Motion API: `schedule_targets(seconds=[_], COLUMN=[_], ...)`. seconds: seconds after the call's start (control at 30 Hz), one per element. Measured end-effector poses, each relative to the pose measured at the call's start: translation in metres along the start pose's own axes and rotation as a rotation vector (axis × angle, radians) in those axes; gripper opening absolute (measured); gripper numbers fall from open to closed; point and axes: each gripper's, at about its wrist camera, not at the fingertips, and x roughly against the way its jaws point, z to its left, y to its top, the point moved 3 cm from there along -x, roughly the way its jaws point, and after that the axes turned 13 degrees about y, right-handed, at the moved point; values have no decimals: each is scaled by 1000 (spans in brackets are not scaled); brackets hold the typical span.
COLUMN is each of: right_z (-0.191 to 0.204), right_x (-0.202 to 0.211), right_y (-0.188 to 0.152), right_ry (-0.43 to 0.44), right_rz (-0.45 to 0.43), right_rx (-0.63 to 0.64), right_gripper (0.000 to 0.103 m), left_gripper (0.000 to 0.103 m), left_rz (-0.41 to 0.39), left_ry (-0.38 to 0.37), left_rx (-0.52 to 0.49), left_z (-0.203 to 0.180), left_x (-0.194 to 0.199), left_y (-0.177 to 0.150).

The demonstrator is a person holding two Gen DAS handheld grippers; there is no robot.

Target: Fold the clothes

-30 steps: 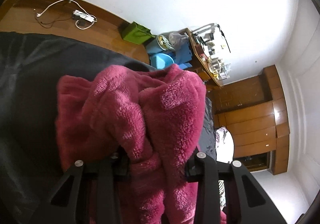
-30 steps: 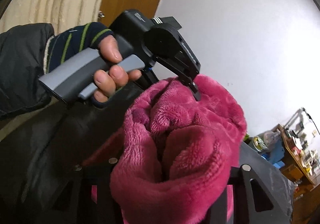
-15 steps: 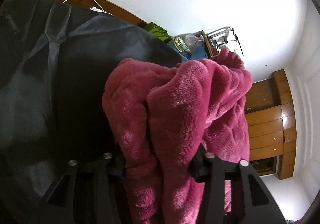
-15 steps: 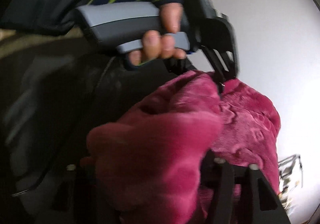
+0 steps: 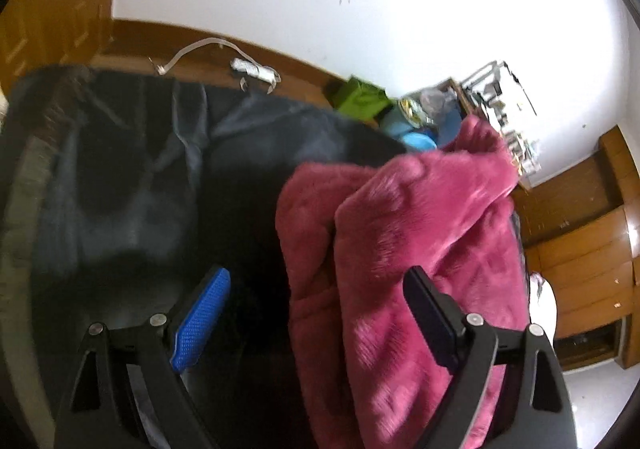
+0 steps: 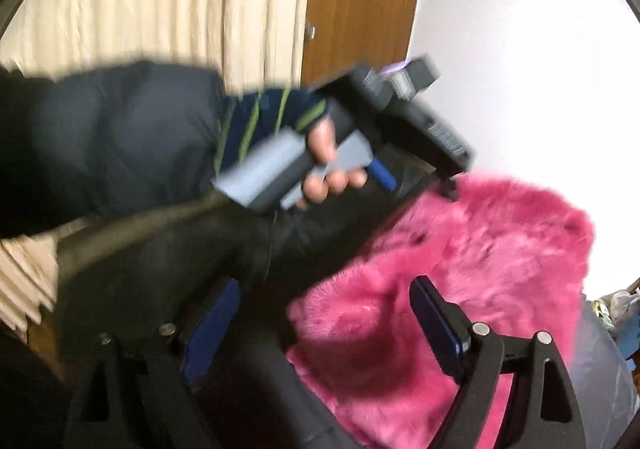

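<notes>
Left gripper: your left gripper [image 5: 316, 313] now stands with its jaws spread wide and nothing between the pads; half a second ago it was clamped on a bunch of the pink fleece.
Right gripper: your right gripper [image 6: 324, 323] has let go as well, jaws parted, where it too had a fistful of fleece a moment back.
Fleece garment: the pink fleece garment [image 5: 404, 261] lies in a soft heap on the dark cover [image 5: 132, 177], to the right of the gap between your left fingers and running under the right-hand finger; in the right wrist view it spreads to the right and far side of the gap.
Left hand: your hand [image 6: 328, 165] shows in the right wrist view on the left tool's grip, and the tip of that tool hangs at the far edge of the fleece; blur keeps me from saying whether it touches.
Meaning for the task: both releases together read as a fold laid down and left.
Fold quality: the heap looks lumpy, not flat, though motion blur in both views makes that a loose judgement.
Next call: you would want to check the edges before pinching again.
</notes>
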Motion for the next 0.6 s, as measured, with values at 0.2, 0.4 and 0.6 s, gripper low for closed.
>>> schedule_targets(seconds=[0.2, 0.4, 0.6], right_z=[-20, -81, -79], right_x=[21, 14, -9], right_y=[-14, -39, -89], right_ry=[-214, -249, -237], right_rz=[-68, -21, 91], right_rx=[-142, -201, -236], right_gripper=[89, 89, 91], left_gripper=[91, 91, 91], left_rz=[-103, -63, -25], left_ry=[-87, -98, -36], left_rx=[-79, -152, -163], left_z=[-48, -103, -99], left_x=[65, 52, 19], left_y=[-8, -50, -85])
